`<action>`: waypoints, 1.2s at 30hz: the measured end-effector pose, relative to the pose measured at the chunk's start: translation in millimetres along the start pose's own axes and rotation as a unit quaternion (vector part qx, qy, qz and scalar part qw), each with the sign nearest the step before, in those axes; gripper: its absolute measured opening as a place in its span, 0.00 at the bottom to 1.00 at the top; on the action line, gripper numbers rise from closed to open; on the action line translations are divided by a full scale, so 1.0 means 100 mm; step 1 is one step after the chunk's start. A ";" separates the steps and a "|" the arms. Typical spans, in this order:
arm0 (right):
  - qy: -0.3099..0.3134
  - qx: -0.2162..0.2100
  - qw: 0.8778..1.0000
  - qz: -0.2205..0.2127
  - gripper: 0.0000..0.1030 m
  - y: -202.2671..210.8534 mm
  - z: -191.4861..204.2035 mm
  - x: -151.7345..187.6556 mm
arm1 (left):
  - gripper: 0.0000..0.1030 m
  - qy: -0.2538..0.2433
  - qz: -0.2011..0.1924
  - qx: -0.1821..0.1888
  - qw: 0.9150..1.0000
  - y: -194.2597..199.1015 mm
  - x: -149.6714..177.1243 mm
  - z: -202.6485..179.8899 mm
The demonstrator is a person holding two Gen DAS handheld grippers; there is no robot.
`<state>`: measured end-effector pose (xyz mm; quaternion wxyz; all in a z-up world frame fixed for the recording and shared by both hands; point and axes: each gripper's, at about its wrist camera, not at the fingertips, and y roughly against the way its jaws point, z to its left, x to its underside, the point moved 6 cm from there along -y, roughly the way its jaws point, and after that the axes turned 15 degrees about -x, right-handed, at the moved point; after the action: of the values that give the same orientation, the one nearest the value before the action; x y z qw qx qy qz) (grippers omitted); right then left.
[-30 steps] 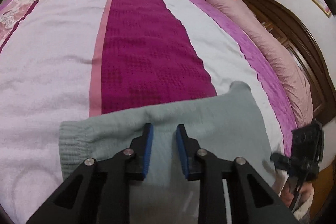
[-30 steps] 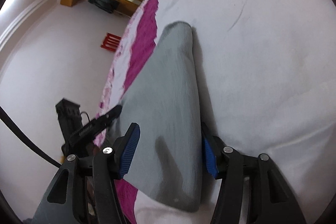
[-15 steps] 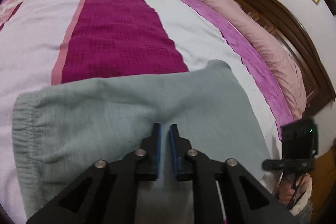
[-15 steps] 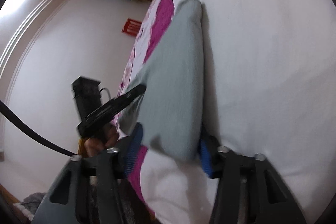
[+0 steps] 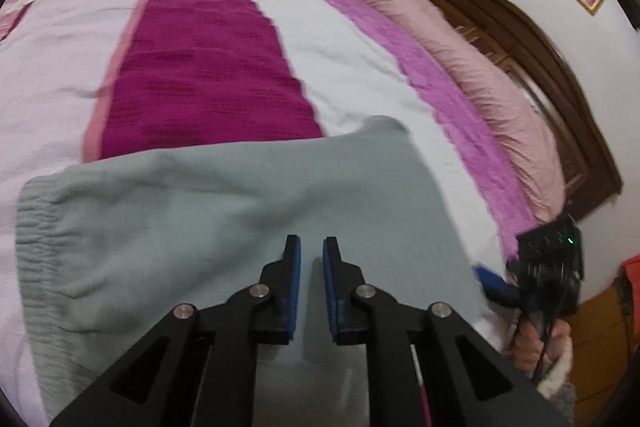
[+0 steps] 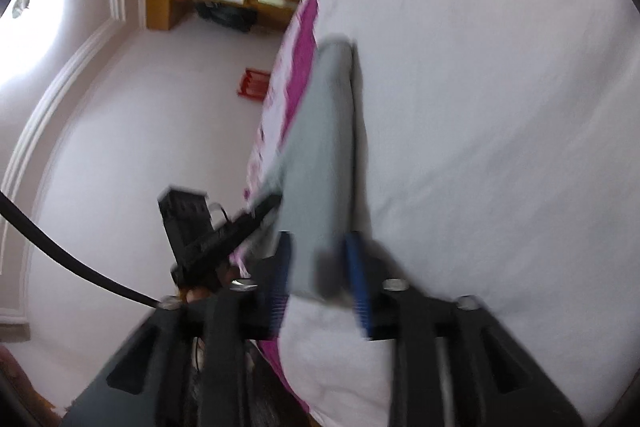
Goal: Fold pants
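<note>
Grey-green pants [image 5: 208, 211] lie folded on the striped bedspread [image 5: 192, 59], elastic waistband at the left. My left gripper [image 5: 311, 247] hovers over the cloth with its jaws a narrow gap apart, holding nothing that I can see. My right gripper [image 6: 318, 259] has the near edge of the pants [image 6: 320, 167] between its blue pads, jaws partly closed around the fabric. The right gripper also shows at the right edge of the left wrist view [image 5: 544, 267], at the pants' right edge.
A pink pillow [image 5: 472, 67] and dark wooden headboard [image 5: 552, 59] run along the right side of the bed. The bed edge and floor [image 6: 140, 147] lie left of the pants in the right wrist view, with a red object [image 6: 254, 83] on the floor.
My left gripper closed to a narrow gap, then opened slightly while pulling back a little. My right gripper's jaws have narrowed around the pants edge and it has tilted and shifted.
</note>
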<state>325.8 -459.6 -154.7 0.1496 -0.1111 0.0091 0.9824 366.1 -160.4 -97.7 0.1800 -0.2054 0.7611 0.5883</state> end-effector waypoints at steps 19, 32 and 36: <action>0.110 0.146 0.983 0.033 0.60 -0.74 0.02 -0.09 | 0.01 0.017 0.008 -0.052 0.998 -0.19 0.12 -0.10; 0.069 0.136 0.987 -0.039 0.40 -0.74 -0.11 -0.30 | 0.01 0.006 -0.003 -0.067 0.998 -0.20 0.15 -0.14; 0.076 0.146 0.985 -0.056 0.39 -0.80 -0.12 -0.35 | 0.01 -0.002 -0.007 -0.072 0.997 -0.20 0.15 -0.14</action>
<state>384.8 -394.0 -157.3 0.2180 -0.1630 0.1577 0.9492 363.2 -180.2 -118.1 0.1702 -0.2217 0.7153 0.6405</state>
